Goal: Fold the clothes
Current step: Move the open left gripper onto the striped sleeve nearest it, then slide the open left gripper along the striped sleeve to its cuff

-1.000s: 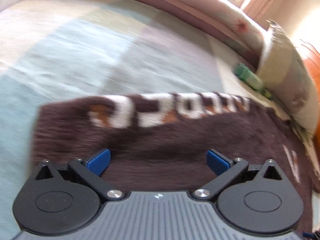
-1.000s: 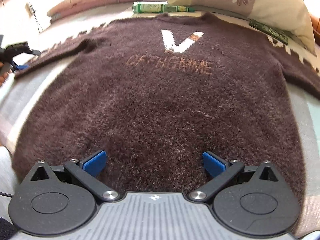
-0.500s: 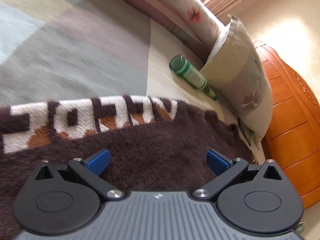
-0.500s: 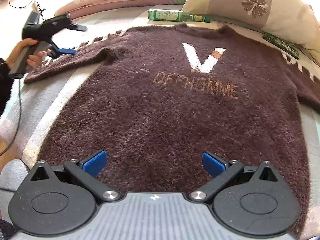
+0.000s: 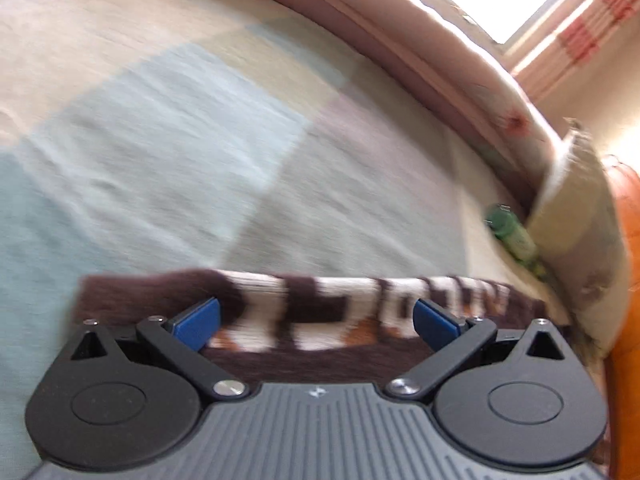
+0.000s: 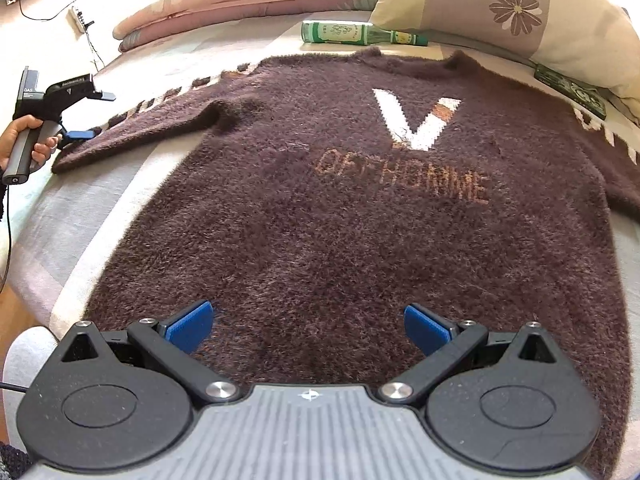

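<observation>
Across the bed (image 6: 72, 216), a brown sweater (image 6: 360, 240) is lying flat, face up, sleeves spread; I am judging that no fold is made yet. My right tool (image 6: 306, 326) is hovering over the hem, jaws spread wide, holding nothing. My left tool (image 5: 316, 318) is also gaping, empty, above the patterned left sleeve (image 5: 320, 312). Only the right view is showing the whole garment and the hand (image 6: 24, 140) holding the left tool; the left view is blurring, showing just the sleeve.

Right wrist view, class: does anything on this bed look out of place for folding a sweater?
Yes. A green glass bottle lies on its side on the bedcover, just beyond the sweater collar and beside the pillow. A bottle is an odd thing on a bed.
</observation>
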`<state>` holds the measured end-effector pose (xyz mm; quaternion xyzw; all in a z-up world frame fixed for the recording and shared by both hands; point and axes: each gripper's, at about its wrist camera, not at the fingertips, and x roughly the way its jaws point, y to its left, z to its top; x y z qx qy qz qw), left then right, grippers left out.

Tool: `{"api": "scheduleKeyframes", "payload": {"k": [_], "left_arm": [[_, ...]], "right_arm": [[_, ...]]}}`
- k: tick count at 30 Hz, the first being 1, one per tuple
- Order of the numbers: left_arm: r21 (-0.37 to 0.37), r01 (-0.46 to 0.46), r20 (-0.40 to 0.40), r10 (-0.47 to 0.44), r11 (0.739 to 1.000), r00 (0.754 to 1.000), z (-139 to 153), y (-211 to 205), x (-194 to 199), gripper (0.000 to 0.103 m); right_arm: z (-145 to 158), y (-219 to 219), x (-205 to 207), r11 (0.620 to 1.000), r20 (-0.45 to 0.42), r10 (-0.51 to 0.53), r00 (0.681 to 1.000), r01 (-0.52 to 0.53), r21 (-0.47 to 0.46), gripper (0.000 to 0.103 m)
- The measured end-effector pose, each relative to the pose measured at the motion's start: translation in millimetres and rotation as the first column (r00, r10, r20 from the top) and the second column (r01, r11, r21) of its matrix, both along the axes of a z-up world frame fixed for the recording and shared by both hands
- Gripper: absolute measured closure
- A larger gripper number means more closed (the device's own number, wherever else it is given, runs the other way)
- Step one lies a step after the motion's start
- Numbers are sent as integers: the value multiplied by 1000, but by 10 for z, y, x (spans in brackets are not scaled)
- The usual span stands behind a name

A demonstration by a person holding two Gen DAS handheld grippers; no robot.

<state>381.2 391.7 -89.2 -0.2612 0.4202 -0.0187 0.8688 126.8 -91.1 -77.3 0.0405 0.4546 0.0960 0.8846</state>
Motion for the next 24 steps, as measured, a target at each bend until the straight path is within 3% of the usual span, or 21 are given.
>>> {"api": "scheduleKeyframes", "payload": {"k": [2, 7, 13, 18, 21, 24], "left_arm": [[32, -16, -8, 17, 999, 1000, 54, -2, -44, 1], [-13, 158, 40, -158, 987, 987, 167, -411, -137, 1], [25, 188, 5, -188, 982, 982, -52, -585, -242, 1], [93, 130, -19, -129, 987, 991, 131, -542, -355, 1], [75, 247, 14, -249, 966, 968, 348, -912, -302, 1], [72, 376, 35, -379, 924, 925, 506, -1438, -190, 1]], "right_arm": [[9, 14, -8, 1000, 2, 3, 1000, -3, -4, 0], [17, 56, -41, 1000, 5, 14, 1000, -14, -14, 0], [-129, -7, -76, 999, -33, 4, 999, -5, -39, 0], [-275, -61, -108, 999, -36, -6, 999, 5, -42, 0], [-310, 23, -122, 995, -25, 6, 1000, -9, -99, 0], [-324, 46, -141, 992, -14, 13, 1000, -15, -122, 0]]}}
